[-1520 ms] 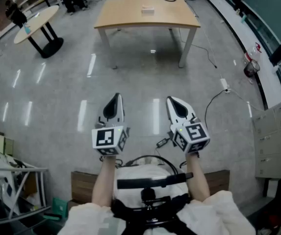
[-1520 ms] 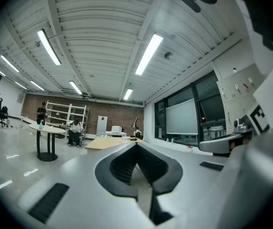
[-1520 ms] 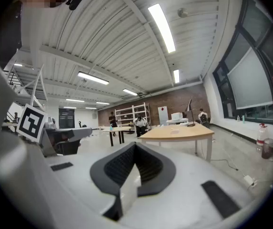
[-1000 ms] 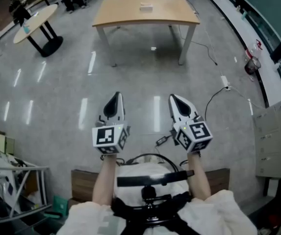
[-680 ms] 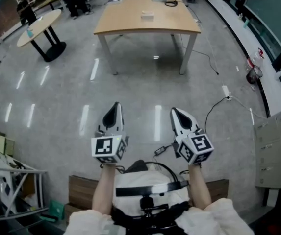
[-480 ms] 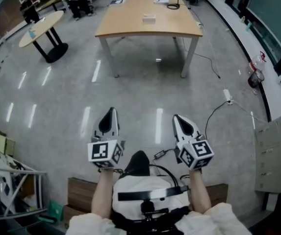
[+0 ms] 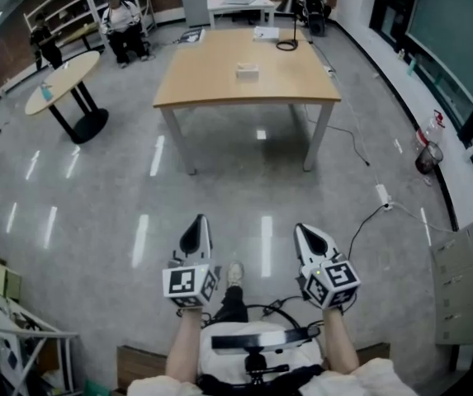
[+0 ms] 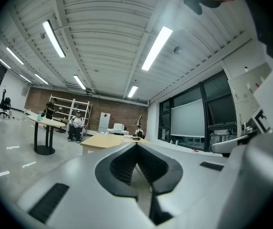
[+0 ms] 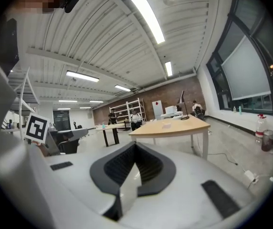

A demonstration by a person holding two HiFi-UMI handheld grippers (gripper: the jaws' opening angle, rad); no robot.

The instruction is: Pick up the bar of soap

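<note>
Person steps closer to counter [image 7: 211, 89]; bar of soap [image 7: 247, 72] still far off. Closed, empty: left hand-held gripper [image 7: 196, 226], right hand-held gripper [image 7: 309, 234].

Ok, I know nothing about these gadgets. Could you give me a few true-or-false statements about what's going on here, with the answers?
1. The bar of soap lies on the rectangular wooden table. True.
2. The right gripper is holding the soap. False: its jaws are shut on nothing, and the soap sits far ahead on the table.
3. The left gripper has its jaws wide open. False: they are closed together, with nothing between them.
4. A round table on a dark base stands to the left of the wooden one in the head view. True.
5. Both grippers are over the wooden table. False: both are over the bare floor, well short of the table.
</note>
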